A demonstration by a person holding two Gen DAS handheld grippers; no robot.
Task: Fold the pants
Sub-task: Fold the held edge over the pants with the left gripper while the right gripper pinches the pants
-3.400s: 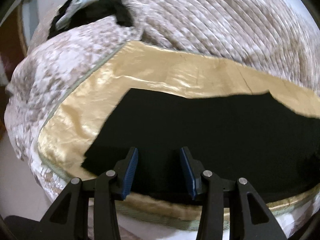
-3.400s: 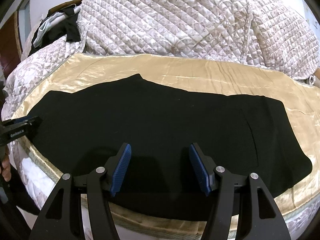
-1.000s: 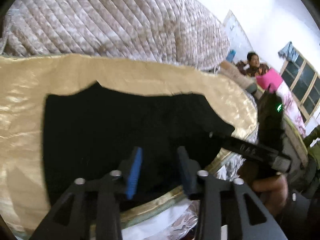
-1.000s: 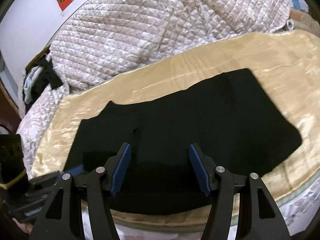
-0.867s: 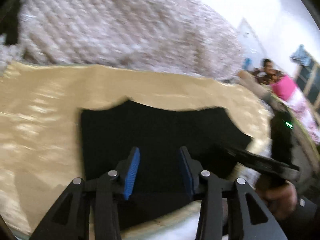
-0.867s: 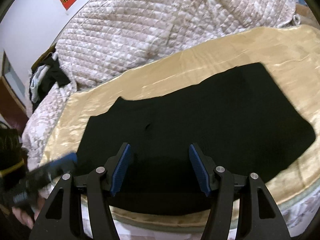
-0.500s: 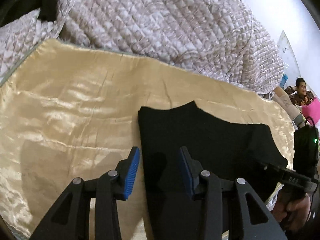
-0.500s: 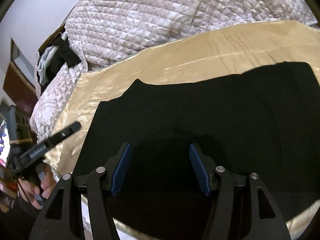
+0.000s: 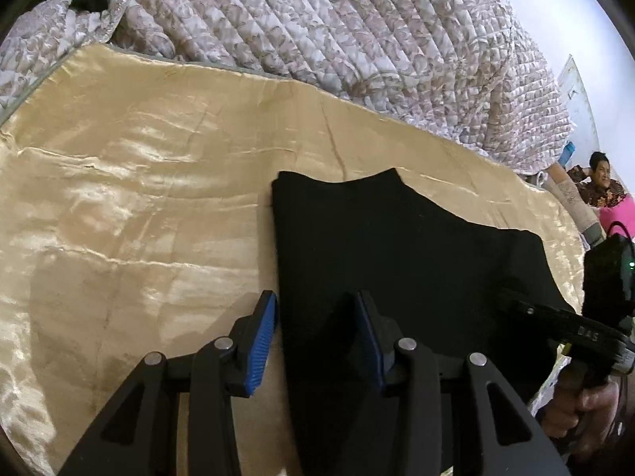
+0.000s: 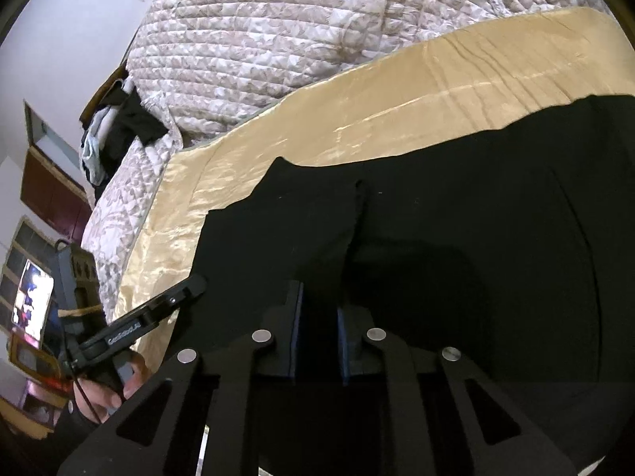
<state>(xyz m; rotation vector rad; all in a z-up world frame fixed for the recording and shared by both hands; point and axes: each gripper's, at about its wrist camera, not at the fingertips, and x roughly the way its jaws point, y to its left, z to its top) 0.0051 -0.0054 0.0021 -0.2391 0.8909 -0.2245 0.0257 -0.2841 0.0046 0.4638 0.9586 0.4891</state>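
Note:
The black pants [image 9: 401, 261] lie folded over on a gold satin sheet [image 9: 131, 198]. My left gripper [image 9: 313, 333] is open, its jaws either side of the pants' left folded edge near the front. In the right wrist view the pants [image 10: 456, 238] fill the lower right. My right gripper [image 10: 317, 341] has its jaws nearly together on a raised ridge of black cloth at the near edge. The right gripper also shows in the left wrist view [image 9: 555, 325], the left one in the right wrist view [image 10: 151, 317].
A quilted beige and white blanket [image 9: 337, 27] is heaped along the far side of the sheet. Dark clothes [image 10: 123, 131] lie on the quilt at the far left. A seated person [image 9: 599, 178] is beyond the bed's right end. A lit screen [image 10: 29, 301] stands left.
The pants went from spread out long to folded in half. My left gripper swung to the folded left edge. My right gripper's jaws closed from wide open onto the cloth.

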